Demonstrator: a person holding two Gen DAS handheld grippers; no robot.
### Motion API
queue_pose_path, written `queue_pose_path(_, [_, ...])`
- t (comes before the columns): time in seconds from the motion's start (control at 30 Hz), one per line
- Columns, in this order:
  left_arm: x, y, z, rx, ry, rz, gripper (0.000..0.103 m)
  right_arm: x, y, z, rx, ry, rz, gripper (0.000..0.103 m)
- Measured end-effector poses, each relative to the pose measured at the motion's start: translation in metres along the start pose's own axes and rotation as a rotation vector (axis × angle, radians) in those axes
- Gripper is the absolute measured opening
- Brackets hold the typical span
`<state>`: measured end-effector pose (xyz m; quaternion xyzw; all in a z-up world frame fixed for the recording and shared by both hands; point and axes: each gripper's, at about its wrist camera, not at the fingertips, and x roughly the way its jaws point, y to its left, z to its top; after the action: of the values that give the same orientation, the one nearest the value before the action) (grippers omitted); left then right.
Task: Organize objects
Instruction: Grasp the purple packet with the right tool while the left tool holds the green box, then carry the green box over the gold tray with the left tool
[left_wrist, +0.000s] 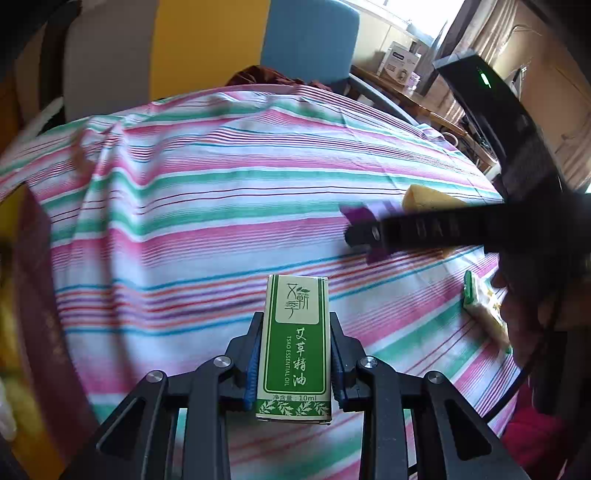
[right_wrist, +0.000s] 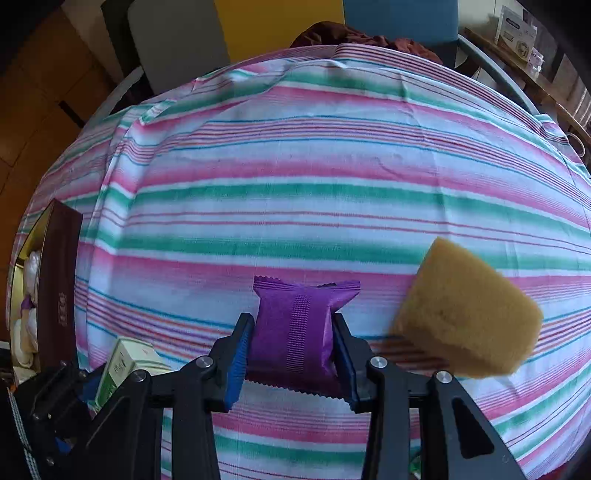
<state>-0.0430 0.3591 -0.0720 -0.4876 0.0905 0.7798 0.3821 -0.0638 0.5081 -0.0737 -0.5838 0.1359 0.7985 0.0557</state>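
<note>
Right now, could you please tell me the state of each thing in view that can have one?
Left gripper: shut on the green oil box.
Right gripper: shut on the purple packet.
Sponge: loose on the striped cloth.
Brown box: open, things inside.

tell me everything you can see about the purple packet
The purple packet is a small pillow-style wrapper of shiny foil-like film, with zigzag-cut ends and a ribbed seam running down its middle. It looks puffed and sealed. The right gripper pinches it by its two sides between blue pads, above the striped tablecloth. A tan sponge lies just right of it, not touching. From the left wrist it shows only as a purple blur.
</note>
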Motion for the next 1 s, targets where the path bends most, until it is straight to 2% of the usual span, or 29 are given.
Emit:
queue_pose_path(0.33, [-0.053, 0.001, -0.006, 0.047, -0.127, 0.064, 0.031, -0.011, -0.004, -0.033, 0.032, -0.034, 0.015, 0.042])
queue_pose_path(0.5, [-0.080, 0.003, -0.016, 0.051, -0.185, 0.099, 0.031, -0.010, 0.015, -0.037, -0.012, -0.055, -0.031, 0.042])
queue_pose_path(1.0, [-0.111, 0.014, -0.032, 0.028, -0.235, 0.138, 0.031, -0.009, 0.028, -0.043, -0.046, -0.090, -0.044, 0.044])
